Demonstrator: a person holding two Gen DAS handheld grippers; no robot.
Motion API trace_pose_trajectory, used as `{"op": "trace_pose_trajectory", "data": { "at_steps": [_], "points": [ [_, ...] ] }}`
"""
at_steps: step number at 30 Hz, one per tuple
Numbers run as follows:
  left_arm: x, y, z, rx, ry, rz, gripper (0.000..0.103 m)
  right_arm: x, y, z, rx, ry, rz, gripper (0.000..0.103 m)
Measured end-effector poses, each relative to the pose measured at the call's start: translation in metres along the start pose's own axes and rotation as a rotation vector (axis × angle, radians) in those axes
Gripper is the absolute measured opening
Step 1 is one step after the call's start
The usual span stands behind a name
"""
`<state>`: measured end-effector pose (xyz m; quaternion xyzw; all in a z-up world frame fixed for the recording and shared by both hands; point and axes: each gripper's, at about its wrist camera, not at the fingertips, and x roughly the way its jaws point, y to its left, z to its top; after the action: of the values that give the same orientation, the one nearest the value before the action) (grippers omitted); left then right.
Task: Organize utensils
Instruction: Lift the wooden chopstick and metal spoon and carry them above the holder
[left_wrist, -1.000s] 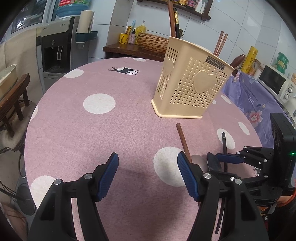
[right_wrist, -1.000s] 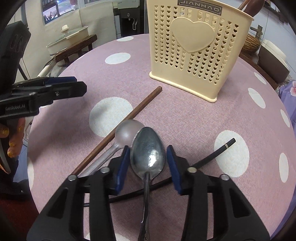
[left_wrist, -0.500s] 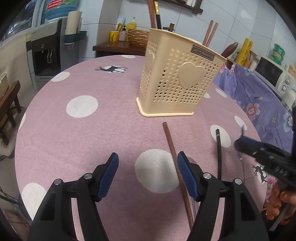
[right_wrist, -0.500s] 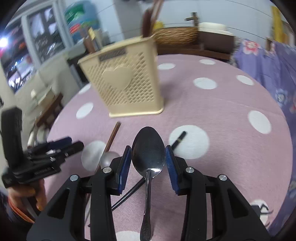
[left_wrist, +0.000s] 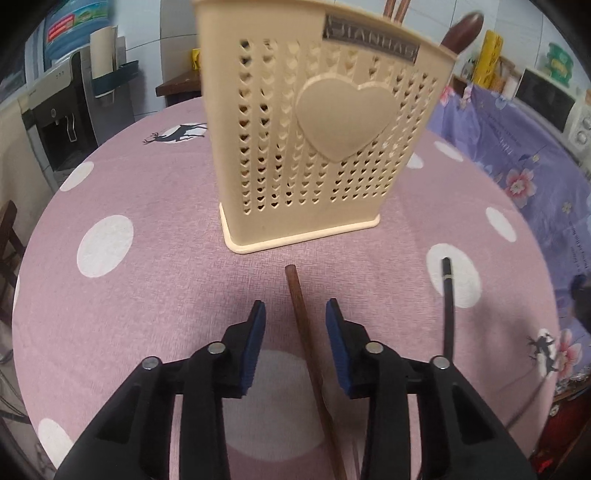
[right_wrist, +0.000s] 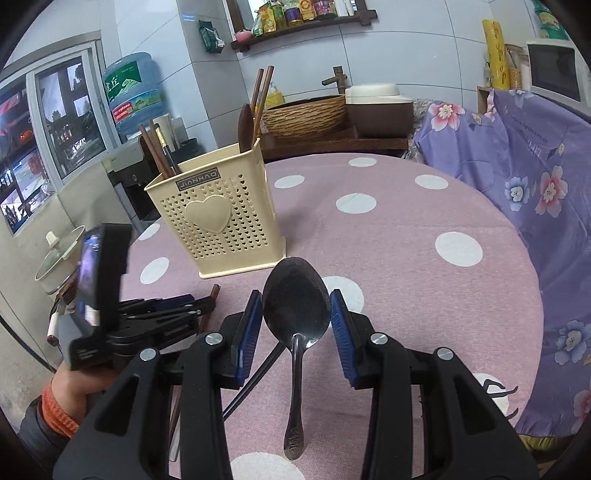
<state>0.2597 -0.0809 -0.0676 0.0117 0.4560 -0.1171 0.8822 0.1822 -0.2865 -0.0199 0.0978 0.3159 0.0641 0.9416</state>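
Observation:
My right gripper (right_wrist: 295, 325) is shut on a metal spoon (right_wrist: 296, 295) by its bowl and holds it above the table, handle hanging toward me. The cream perforated utensil holder (right_wrist: 218, 221) stands ahead and to the left, with chopsticks and a wooden spoon in it; it also fills the left wrist view (left_wrist: 314, 140). My left gripper (left_wrist: 295, 332) is open low over the table, its pads on either side of a brown wooden chopstick (left_wrist: 306, 343) without touching it. A black chopstick (left_wrist: 447, 306) lies to the right.
The round table has a pink cloth with white dots (left_wrist: 147, 229). A purple flowered cloth (right_wrist: 535, 177) covers furniture to the right. A water dispenser (left_wrist: 55, 110) stands far left. The left gripper's body (right_wrist: 122, 314) sits left of my right gripper.
My right gripper has lifted the spoon off the table and swung away. My left gripper has moved forward and right, narrowed its opening, and now straddles the brown chopstick near the holder.

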Motion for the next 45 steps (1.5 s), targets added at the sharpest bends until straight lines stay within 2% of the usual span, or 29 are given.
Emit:
{"op": "trace_pose_trajectory", "data": {
  "at_steps": [5, 7, 14, 20, 24, 28, 33, 36, 40, 45],
  "points": [
    [0.005, -0.007, 0.0, 0.035, -0.008, 0.07, 0.019, -0.003, 0.002, -0.004, -0.002, -0.015, -0.009, 0.038],
    [0.005, -0.01, -0.001, 0.051, -0.012, 0.093, 0.011, -0.002, 0.003, -0.005, -0.004, -0.013, -0.004, 0.038],
    [0.005, -0.012, -0.002, 0.056, -0.029, 0.109, 0.01, -0.001, 0.006, -0.007, 0.001, -0.009, 0.0, 0.038],
    [0.003, -0.008, 0.001, 0.031, -0.036, 0.08, 0.009, -0.001, 0.002, -0.007, 0.017, -0.01, 0.002, 0.038],
    [-0.019, 0.0, 0.005, -0.002, -0.098, 0.025, 0.008, -0.004, -0.001, -0.006, 0.022, -0.021, 0.018, 0.038],
    [-0.067, 0.013, 0.011, -0.035, -0.192, -0.055, 0.008, -0.012, -0.003, -0.002, 0.023, -0.041, 0.052, 0.038],
    [-0.126, 0.03, 0.018, -0.056, -0.321, -0.107, 0.008, -0.018, -0.008, 0.003, 0.04, -0.05, 0.074, 0.038],
    [-0.153, 0.037, 0.019, -0.066, -0.395, -0.106, 0.008, -0.022, -0.007, 0.006, 0.04, -0.062, 0.07, 0.038],
    [-0.165, 0.04, 0.017, -0.077, -0.45, -0.089, 0.007, -0.026, -0.002, 0.007, 0.036, -0.077, 0.074, 0.038],
    [-0.159, 0.048, 0.018, -0.107, -0.449, -0.104, 0.007, -0.025, 0.003, 0.007, 0.021, -0.092, 0.076, 0.038]
  ]
}}
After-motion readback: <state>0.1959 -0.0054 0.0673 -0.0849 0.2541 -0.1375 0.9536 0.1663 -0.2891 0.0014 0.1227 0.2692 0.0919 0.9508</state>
